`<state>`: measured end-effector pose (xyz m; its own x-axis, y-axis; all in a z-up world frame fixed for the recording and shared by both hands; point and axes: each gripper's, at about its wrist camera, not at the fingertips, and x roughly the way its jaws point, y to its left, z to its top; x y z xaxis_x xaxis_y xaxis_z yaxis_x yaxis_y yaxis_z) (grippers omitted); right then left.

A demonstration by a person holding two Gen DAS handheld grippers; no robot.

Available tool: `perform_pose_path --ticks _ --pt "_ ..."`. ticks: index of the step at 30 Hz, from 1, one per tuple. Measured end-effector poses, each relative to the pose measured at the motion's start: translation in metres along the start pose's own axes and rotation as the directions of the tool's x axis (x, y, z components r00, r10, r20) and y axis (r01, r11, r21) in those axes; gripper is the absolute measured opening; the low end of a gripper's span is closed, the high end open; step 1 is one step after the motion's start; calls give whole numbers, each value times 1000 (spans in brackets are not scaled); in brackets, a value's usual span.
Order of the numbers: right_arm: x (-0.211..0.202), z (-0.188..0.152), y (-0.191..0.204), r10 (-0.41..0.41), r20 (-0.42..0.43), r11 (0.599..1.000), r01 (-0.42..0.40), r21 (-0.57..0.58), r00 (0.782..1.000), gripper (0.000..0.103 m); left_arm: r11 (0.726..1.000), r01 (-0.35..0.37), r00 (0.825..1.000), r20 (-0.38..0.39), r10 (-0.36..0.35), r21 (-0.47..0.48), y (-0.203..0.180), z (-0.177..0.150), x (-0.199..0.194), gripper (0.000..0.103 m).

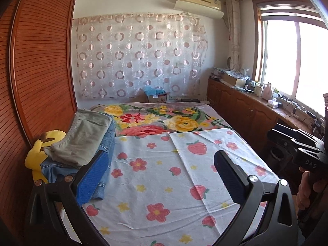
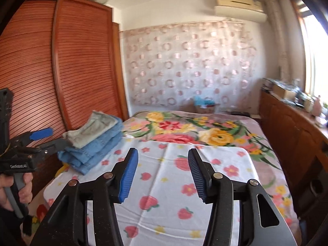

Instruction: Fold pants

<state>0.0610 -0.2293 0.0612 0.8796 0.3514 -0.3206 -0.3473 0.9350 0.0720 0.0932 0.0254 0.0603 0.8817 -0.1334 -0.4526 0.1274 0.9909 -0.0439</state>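
A: Where were the pants?

B: Folded in a stack at the left of the frame, on the bed's left edge. Grey-green pants point(image 1: 82, 137) lay on top of folded blue jeans point(image 1: 106, 153), and both sat against the wooden wardrobe point(image 1: 41, 71). A yellow plush toy point(image 1: 39, 153) poked out just beside the stack, lower left.

A: And the hand-held grippers?

B: The left hand-held gripper point(image 1: 162, 176) was spread wide and released, nothing between its blue pads; its left finger stood in front of the jeans in the picture, and whether it touched them I could not tell. The right hand-held gripper point(image 2: 163, 176) was also released, parted over the strawberry sheet point(image 2: 164, 194) with nothing in it.

A: Around that?

B: The strawberry sheet covered the near part of the bed, with a floral blanket point(image 1: 164, 119) beyond it. At the far wall hung a circle-patterned curtain point(image 1: 139, 55) under an air conditioner point(image 1: 198, 2). Along the right ran a cluttered wooden tabletop point(image 1: 272, 106) below a bright window point(image 1: 287, 57).
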Motion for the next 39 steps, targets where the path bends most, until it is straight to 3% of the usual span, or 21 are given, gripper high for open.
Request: perform_pose_path --ticks 3,14,39 --pt "-6 -7 10 -50 0 999 50 19 999 53 999 -42 999 6 42 -1 -3 -4 -4 103" --pt "-15 -15 47 -137 8 990 137 28 990 53 999 -42 999 -15 42 -18 -4 -22 -8 103" --pt "-18 -16 29 -132 7 990 132 53 991 53 999 -50 999 -10 50 -16 -3 -22 -11 103"
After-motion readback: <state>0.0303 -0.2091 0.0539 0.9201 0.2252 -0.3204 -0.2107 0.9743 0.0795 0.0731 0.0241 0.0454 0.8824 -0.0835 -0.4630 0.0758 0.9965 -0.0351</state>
